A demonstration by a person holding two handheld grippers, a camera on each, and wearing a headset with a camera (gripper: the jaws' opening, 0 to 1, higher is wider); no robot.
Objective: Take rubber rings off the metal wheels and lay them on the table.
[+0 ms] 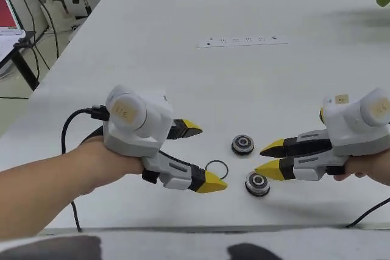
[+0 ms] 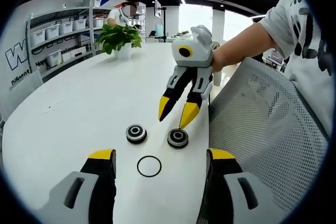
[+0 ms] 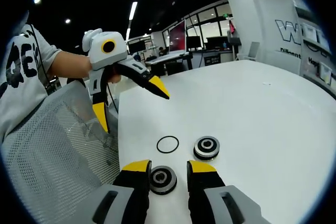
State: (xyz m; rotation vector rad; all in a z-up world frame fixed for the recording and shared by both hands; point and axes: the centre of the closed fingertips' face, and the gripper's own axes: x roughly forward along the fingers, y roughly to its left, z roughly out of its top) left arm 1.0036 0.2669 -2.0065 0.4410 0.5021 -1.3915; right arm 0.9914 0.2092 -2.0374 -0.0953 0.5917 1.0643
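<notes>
White surface (image 1: 152,47), seen from the head view. Left claw (image 1: 210,156) is released, its jaws spread wide with nothing between them, and it is held low over the near-left part of the surface.

One thin black rubber ring (image 1: 216,168) lies flat on the surface just beside the left claw's lower yellow tip. In the left gripper view the ring (image 2: 149,166) sits between that claw's two jaws, apart from both.

Two metal wheels lie flat to the right of the ring. The far wheel (image 1: 242,145) stands alone. The near wheel (image 1: 257,184) is just below the right claw (image 1: 261,161).

The right claw is also released, its jaws parted more narrowly and its tips aimed toward the left claw. In the right gripper view the near wheel (image 3: 163,179) lies between its yellow tips; contact with the left tip is possible but not clear at this angle. The far wheel (image 3: 206,148) and the ring (image 3: 168,144) lie just beyond.

A power strip (image 1: 242,41) lies well back on the surface.
</notes>
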